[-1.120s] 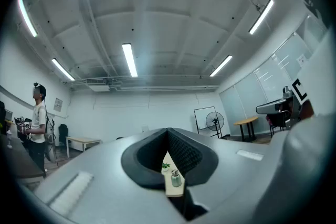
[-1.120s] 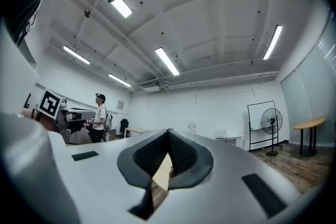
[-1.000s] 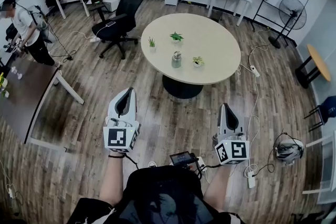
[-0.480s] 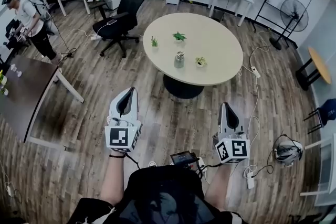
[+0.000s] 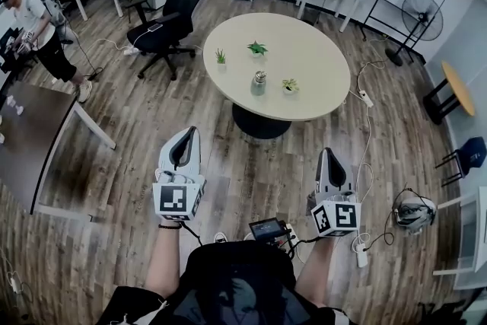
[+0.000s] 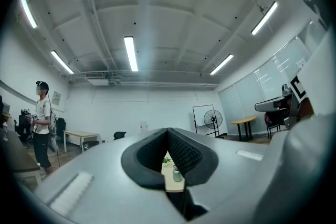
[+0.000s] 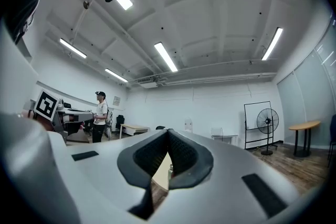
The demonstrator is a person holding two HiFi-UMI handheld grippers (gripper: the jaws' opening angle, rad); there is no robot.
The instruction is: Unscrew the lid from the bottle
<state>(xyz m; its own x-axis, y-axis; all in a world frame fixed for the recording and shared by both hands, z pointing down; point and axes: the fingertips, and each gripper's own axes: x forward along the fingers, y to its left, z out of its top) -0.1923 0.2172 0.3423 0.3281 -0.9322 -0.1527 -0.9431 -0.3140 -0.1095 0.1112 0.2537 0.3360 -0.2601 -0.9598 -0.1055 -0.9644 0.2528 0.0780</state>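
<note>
Your left gripper and your right gripper are both held out in front of you over the wooden floor, level with each other and well apart, each pointing toward the far side of the room. Both pairs of jaws are pressed together with nothing between them; in the left gripper view the dark ribbed pads meet at the tip, and in the right gripper view the pads do the same.

The bottle stands upright near the middle of the round table, far ahead of both grippers and roughly between their lines of aim. Its lid is on. Neither gripper touches the bottle or the table. You can glimpse the bottle through the notch below the closed tips in the left gripper view, and a sliver of it in the right gripper view (small and dim in both).

Three small potted plants share the tabletop: one beyond the bottle, one to its left, one just to its right. A black office chair sits left of the table. Another person stands at the far left beside a dark table. A floor fan stands at the far right.
</note>
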